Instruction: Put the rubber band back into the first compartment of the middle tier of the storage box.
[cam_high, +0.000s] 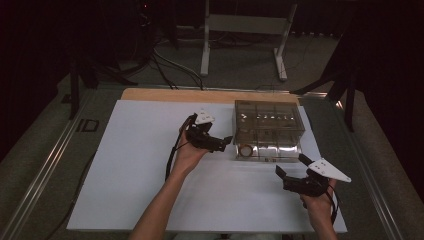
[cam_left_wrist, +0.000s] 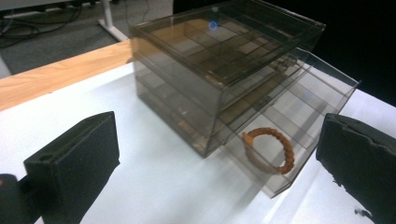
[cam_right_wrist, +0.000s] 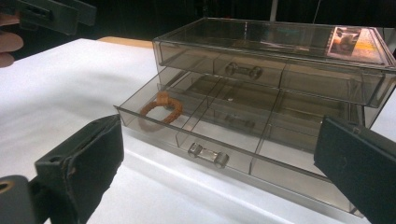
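Brown bracelet (cam_left_wrist: 270, 151) lies in the open drawer (cam_right_wrist: 224, 156); my left gripper (cam_high: 220, 142), at its nine o'clock, gapes empty, right gripper (cam_high: 292, 172) open too; shutting the drawer looks next.

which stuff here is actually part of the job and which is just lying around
Part of the job:
- clear drawer box
- open bottom drawer
- orange bracelet leaning in the drawer's end compartment
- left claw, open
- right claw, open

Just lying about:
- white sheet
- floor cables
- metal stand
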